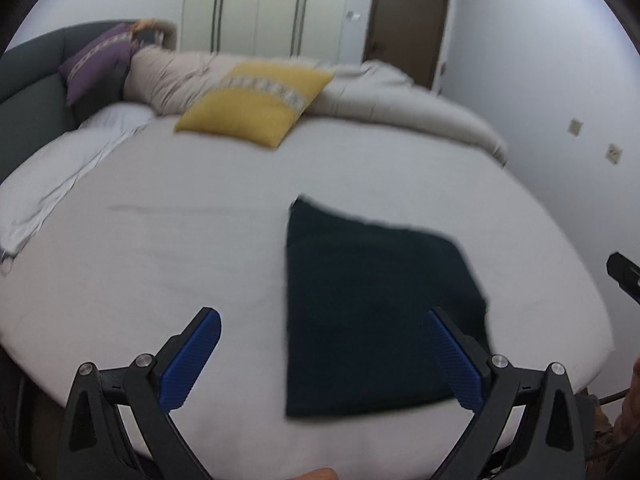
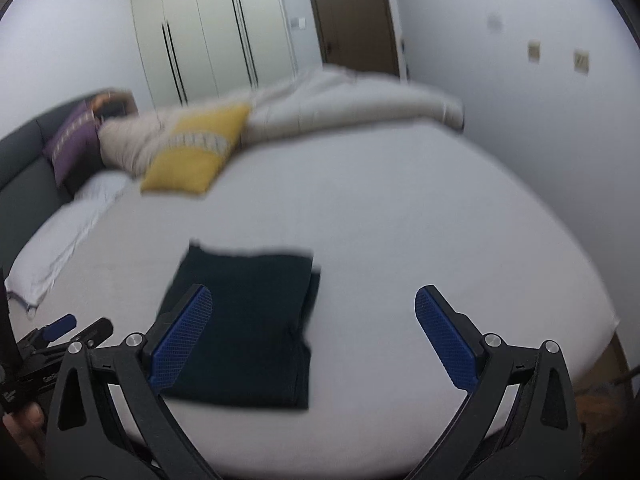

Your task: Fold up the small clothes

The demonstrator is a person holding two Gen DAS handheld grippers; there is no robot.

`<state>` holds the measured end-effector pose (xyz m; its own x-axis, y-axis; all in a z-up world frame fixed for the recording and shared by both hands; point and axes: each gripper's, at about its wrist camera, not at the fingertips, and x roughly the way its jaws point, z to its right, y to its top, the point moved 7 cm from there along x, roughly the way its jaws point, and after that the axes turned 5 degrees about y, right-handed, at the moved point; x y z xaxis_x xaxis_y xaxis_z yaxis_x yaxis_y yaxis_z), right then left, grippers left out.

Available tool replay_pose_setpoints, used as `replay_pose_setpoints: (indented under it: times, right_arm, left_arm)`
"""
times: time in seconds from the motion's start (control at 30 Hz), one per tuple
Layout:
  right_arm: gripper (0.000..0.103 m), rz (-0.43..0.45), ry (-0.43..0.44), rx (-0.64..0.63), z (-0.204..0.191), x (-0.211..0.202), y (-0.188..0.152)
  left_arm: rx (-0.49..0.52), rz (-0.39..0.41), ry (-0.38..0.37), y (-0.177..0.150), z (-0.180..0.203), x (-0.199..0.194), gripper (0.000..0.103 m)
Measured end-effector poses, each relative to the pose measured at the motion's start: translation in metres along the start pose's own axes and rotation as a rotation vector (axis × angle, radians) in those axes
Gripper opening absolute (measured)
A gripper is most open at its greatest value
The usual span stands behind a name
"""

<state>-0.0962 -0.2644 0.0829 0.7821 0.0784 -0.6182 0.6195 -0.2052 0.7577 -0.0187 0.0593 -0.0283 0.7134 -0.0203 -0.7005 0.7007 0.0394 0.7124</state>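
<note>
Lying flat on the white bed sheet (image 1: pixel 168 264), the dark garment (image 1: pixel 376 312) reads as a folded rectangle, at about five o'clock in the left wrist view and seven o'clock in the right. The left gripper (image 1: pixel 322 356) and right gripper (image 2: pixel 314 336) hang above it, jaws wide and empty. Blur hides the edges, but this fold looks finished. Next likely comes a tidy-up or another garment.
</note>
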Motion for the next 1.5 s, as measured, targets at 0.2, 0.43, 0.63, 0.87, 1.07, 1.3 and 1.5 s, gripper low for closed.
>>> replay_pose_setpoints:
  times: [0.2,0.43,0.63,0.87,1.07,1.3,1.5]
  right_arm:
    - [0.103,-0.078,-0.033,-0.055,-0.015,0.053,-0.034]
    - [0.103,-0.178,-0.075,-0.112,-0.020,0.105,-0.065]
    - [0.103,-0.225,-0.066,-0.091,-0.018,0.122,-0.080]
    - [0.103,-0.240,-0.055,-0.098,-0.020,0.128,-0.085]
    - [0.103,-0.242,-0.052,-0.103,-0.027,0.121,-0.086]
    - [0.103,-0.246,-0.051,-0.104,-0.034,0.119,-0.088]
    - [0.103,-0.249,-0.049,-0.103,-0.036,0.119,-0.090]
  left_arm:
    - [0.022,-0.043,0.025,-0.019,0.007,0.014,0.103]
    - [0.028,-0.062,0.055,-0.029,0.005,0.022,0.103]
    - [0.044,-0.070,0.083,-0.033,0.001,0.030,0.103]
    - [0.045,-0.087,0.093,-0.037,-0.002,0.039,0.103]
    - [0.044,-0.091,0.096,-0.038,-0.004,0.041,0.103]
    - [0.045,-0.092,0.096,-0.038,-0.005,0.042,0.103]
    - [0.045,-0.092,0.099,-0.038,-0.006,0.042,0.103]
